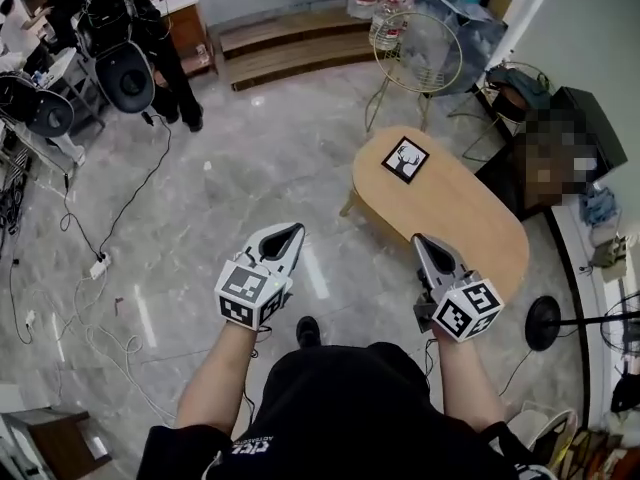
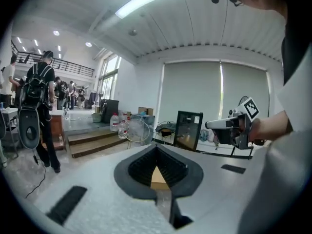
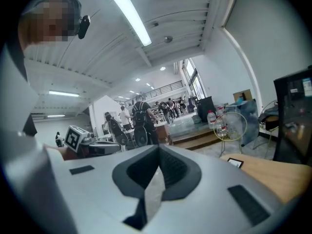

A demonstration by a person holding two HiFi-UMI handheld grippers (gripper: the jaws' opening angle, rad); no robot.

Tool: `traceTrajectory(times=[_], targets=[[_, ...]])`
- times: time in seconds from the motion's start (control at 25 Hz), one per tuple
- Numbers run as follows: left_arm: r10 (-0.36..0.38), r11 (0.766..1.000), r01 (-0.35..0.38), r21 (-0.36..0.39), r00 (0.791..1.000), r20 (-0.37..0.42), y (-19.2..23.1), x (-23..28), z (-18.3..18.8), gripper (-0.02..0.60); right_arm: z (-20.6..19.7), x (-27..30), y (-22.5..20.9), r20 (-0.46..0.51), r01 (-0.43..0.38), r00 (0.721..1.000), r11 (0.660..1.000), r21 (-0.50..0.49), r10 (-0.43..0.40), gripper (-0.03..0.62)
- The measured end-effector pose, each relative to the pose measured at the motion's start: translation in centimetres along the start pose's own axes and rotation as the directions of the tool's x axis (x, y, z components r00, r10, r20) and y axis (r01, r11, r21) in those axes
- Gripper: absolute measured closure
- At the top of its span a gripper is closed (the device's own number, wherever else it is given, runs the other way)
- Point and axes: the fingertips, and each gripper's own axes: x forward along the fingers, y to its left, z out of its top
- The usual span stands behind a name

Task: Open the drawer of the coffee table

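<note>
The shiny floor point(image 1: 230, 198) is wide and bare around the person, so there is room to walk up. The oval wooden desk point(image 1: 470, 218) stands in front and to the right. Its drawer does not show from above. It is probably in the side, under the top, so the person would have to get lower and closer to reach it. The left gripper point(image 1: 290, 236) and the right gripper point(image 1: 424, 245) are held out in front of the body. Both have their jaws pressed together with nothing in them, as there is nothing to grab yet. A small deer picture point(image 1: 405, 159) sits near the desk's far end. The white print on the person's shirt point(image 1: 262, 448) is too small to read.
</note>
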Motion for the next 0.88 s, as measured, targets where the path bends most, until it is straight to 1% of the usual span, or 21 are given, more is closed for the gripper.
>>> traceTrajectory(times=[0.16, 0.28, 0.36, 0.52, 0.72, 0.88], targets=[[-0.072, 0.997, 0.072, -0.008, 0.997, -0.022, 1.8, 2.9, -0.5, 0.581, -0.8, 0.8, -1.6, -0.014, 0.102, 0.995, 0.995, 0.021, -0.101, 0.589], [-0.114, 0.993, 0.113, -0.019, 0.993, -0.027, 2.1, 5.6, -0.3, 0.581, -0.8, 1.0, -4.2, -0.013, 0.166, 0.986, 0.986, 0.025, -0.166, 0.589], [-0.142, 0.990, 0.142, -0.009, 0.989, -0.035, 1.7, 7.8, -0.5, 0.581, -1.1, 0.8, -6.3, -0.016, 0.198, 0.980, 0.980, 0.032, -0.198, 0.589], [-0.185, 0.983, 0.186, -0.002, 0.981, -0.061, 0.4, 13.0, -0.4, 0.581, -2.1, 0.6, -11.1, -0.022, 0.241, 0.970, 0.969, 0.061, -0.240, 0.589], [-0.205, 0.979, 0.205, -0.019, 0.969, -0.135, -0.9, 19.4, -0.2, 0.581, -2.3, 0.5, -17.7, 0.005, 0.278, 0.960, 0.955, 0.105, -0.280, 0.589], [-0.247, 0.967, 0.253, 0.010, 0.950, -0.191, -2.2, 24.2, -0.2, 0.581, -3.3, 0.6, -22.6, 0.017, 0.303, 0.951, 0.942, 0.142, -0.309, 0.589]])
